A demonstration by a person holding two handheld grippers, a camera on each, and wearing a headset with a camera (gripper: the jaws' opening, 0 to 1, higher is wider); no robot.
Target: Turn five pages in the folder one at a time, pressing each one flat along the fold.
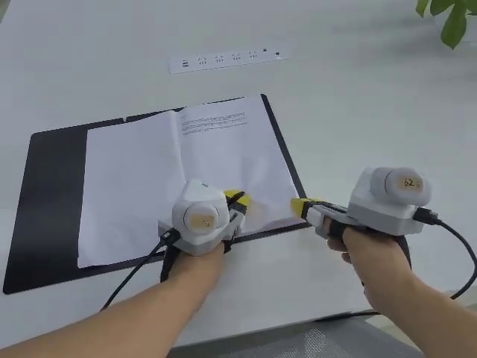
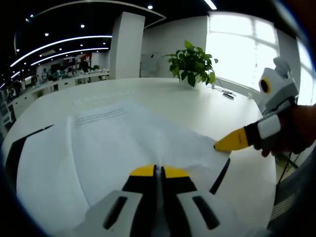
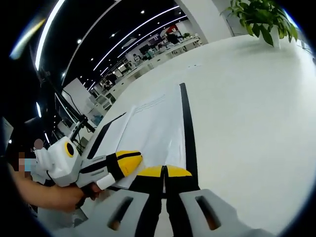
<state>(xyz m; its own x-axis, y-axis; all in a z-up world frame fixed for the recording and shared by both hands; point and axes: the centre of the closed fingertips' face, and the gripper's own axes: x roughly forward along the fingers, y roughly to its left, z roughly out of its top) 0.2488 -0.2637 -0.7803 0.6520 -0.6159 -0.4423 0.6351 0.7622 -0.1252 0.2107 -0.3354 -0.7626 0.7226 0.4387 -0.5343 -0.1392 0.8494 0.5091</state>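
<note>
White workbench (image 1: 358,89), black folder (image 1: 45,194) open flat, white pages (image 1: 149,171) uppermost

printed lines (image 1: 213,121) on the page (image 1: 223,160) showing too small to read, plant (image 1: 447,19) being cropped by the top edge, left gripper (image 1: 237,201) hiding the page's lower edge beside the fold

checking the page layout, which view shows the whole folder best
The head view: the open folder lies whole, white pages and all. The left gripper view shows mostly pages with black slivers of the folder; the right gripper view shows one long black edge of it beside a page.
</note>
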